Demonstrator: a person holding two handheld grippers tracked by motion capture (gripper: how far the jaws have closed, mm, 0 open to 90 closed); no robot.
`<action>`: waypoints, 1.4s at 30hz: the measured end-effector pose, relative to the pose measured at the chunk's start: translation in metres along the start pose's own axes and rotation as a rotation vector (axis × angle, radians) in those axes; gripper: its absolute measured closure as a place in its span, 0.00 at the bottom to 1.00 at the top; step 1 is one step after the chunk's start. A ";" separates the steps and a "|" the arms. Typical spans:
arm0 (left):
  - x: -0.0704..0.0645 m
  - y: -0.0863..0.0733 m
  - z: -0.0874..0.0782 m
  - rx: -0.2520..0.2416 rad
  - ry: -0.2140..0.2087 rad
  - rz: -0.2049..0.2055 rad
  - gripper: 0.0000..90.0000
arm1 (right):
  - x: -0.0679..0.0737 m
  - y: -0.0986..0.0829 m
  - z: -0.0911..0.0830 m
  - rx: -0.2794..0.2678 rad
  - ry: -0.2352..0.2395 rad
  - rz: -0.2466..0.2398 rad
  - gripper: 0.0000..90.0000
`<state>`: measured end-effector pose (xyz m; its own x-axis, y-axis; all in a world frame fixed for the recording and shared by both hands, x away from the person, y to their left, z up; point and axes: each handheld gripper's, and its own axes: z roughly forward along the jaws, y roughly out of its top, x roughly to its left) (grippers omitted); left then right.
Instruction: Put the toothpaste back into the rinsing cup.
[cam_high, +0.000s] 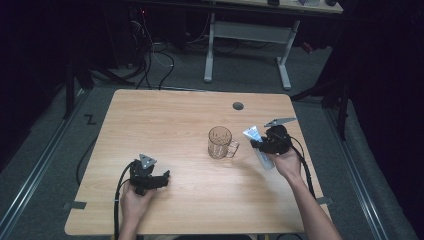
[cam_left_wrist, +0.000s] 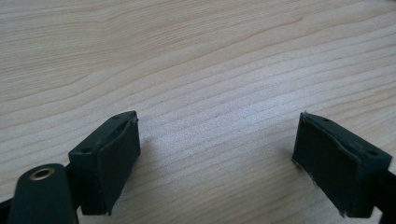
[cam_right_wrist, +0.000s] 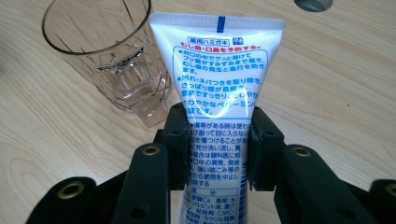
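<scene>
On the right side of the light wooden table (cam_high: 175, 120), my right hand-held gripper (cam_high: 263, 143) pinches a white toothpaste tube (cam_right_wrist: 217, 93) across its middle, both jaws pressed flat against its sides. Seen from above, the tube (cam_high: 256, 142) lies tilted, its flat crimped end pointing up and away from me, its lower end near my right hand (cam_high: 287, 162). Just beside it, toward the table's centre, a clear glass mug (cam_high: 220, 142) stands upright, its handle turned toward the tube but apart from it; from the right gripper view the mug (cam_right_wrist: 109, 60) sits just behind and to the left of the tube's crimped end. Nearer the front left, my left hand-held gripper (cam_high: 159, 181) rests low over the bare wood, well apart from the mug, its jaws spread wide with nothing between them, as the left gripper view (cam_left_wrist: 217, 154) shows. A grey round grommet (cam_high: 238, 106) is set in the table's far edge.
</scene>
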<state>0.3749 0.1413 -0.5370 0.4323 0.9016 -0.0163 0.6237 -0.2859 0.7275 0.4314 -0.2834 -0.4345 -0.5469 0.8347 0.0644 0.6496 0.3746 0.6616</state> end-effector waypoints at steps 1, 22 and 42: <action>0.000 0.000 0.000 0.000 0.000 0.000 0.16 | 0.001 0.000 -0.001 -0.005 0.004 -0.001 0.73; 0.000 0.000 0.000 0.000 0.000 0.000 0.16 | 0.015 0.003 -0.021 -0.119 0.051 -0.021 0.73; 0.000 0.000 0.000 0.000 0.000 0.000 0.16 | 0.042 0.023 -0.017 -0.192 0.124 -0.086 0.73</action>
<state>0.3748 0.1413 -0.5370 0.4322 0.9016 -0.0162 0.6237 -0.2859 0.7275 0.4144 -0.2470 -0.4034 -0.6640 0.7429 0.0852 0.4925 0.3487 0.7974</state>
